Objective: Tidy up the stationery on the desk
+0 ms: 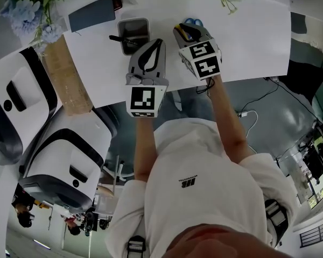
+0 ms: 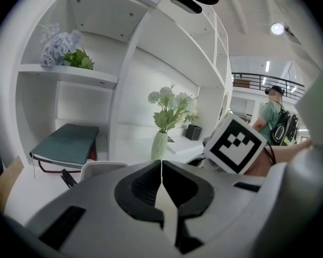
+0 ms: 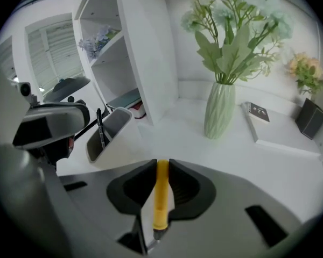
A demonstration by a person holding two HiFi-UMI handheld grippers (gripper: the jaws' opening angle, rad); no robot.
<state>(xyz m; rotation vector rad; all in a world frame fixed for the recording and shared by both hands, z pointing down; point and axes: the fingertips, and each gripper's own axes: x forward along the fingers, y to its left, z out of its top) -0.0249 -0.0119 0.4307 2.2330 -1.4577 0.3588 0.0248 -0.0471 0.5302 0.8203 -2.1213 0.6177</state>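
A grey-white pen holder stands on the white desk, with a black pen leaning in it. In the right gripper view the pen holder is ahead and to the left. My right gripper is shut on a yellow pen that runs along its jaws. In the head view the right gripper hovers just right of the holder. My left gripper sits beside the holder's near right corner. Seen in its own view, the left gripper is shut with nothing in it.
A green ribbed vase with flowers stands ahead of the right gripper, and a white notebook lies to its right. A teal book lies in the shelf at the left. Something small and blue lies just beyond the right gripper.
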